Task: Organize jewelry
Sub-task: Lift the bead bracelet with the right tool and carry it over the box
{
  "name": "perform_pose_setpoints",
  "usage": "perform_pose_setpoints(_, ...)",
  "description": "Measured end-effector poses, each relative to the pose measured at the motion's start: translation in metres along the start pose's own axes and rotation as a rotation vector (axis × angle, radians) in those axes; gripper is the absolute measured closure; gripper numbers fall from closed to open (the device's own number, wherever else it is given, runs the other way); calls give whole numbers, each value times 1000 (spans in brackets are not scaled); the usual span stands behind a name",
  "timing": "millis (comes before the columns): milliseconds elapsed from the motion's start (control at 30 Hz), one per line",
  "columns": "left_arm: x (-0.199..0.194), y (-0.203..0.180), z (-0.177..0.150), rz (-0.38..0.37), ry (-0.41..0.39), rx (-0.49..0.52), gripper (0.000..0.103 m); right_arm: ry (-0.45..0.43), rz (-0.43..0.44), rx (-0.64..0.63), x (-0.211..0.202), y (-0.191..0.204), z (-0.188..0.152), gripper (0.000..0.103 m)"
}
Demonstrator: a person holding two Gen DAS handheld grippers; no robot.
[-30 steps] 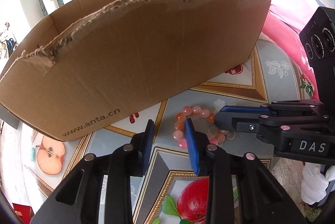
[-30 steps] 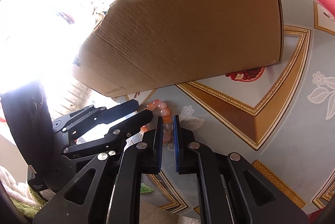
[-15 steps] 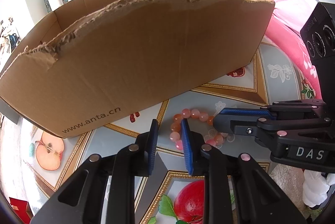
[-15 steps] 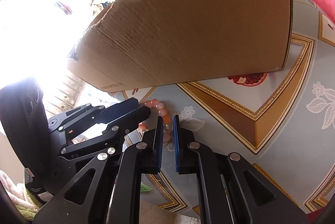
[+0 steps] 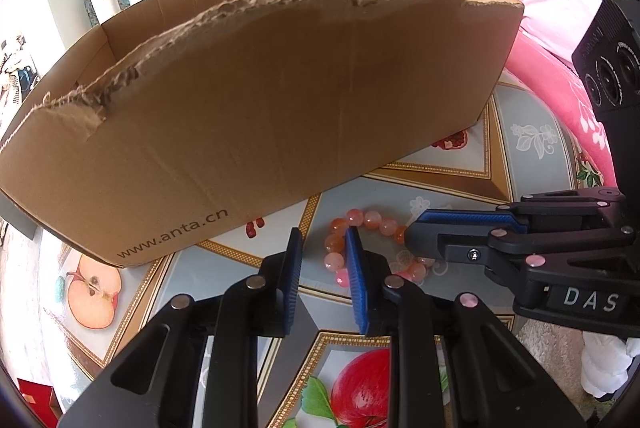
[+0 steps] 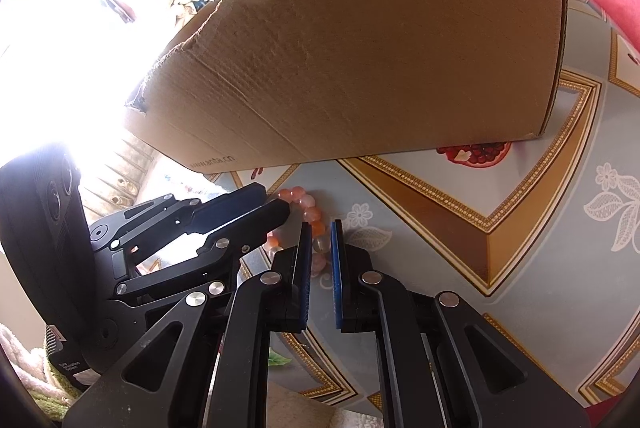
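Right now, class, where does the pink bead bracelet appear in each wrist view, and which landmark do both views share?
Left wrist view: bead bracelet lies lower centre, on the tablecloth beside the right-hand finger.
Right wrist view: bracelet lies left of centre, partly behind the near fingers.
Shared landmark: the cardboard box printed www.anta.cn.

Black tongs (image 5: 322, 252) with blue ribbed pads (image 5: 295, 260), silver rivets, "DAS" lettering.
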State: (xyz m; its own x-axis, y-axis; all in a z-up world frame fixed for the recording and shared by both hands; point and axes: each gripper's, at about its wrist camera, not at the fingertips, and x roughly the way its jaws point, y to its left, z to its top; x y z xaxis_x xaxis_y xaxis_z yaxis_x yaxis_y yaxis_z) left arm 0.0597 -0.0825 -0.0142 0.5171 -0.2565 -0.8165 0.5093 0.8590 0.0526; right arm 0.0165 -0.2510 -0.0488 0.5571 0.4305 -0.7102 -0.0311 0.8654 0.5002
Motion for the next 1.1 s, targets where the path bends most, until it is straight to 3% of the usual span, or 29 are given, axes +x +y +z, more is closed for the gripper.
perform_pose_setpoints(367, 0, 3, -1, -5, -10, -5, 82, -7, -34, -41, -2, 17, -1, 96)
perform_pose_setpoints(467, 0, 5, -3, -32, -21, -9, 93, -17, -45, -46, -7, 22, -2, 96)
perform_pose_setpoints(567, -2, 9, -4, -58, -26, -24, 94, -24, -48, -42, -10, 26, -4, 96)
perform_pose_setpoints(833, -33, 23, -1, -181, -86, -43, 94, -70, -31, -36, -46, 28, -1, 96)
perform_pose_setpoints(1100, -100, 30, 18, -352, -194, -50, 94, -140, -27, -87, -115, 52, 4, 97)
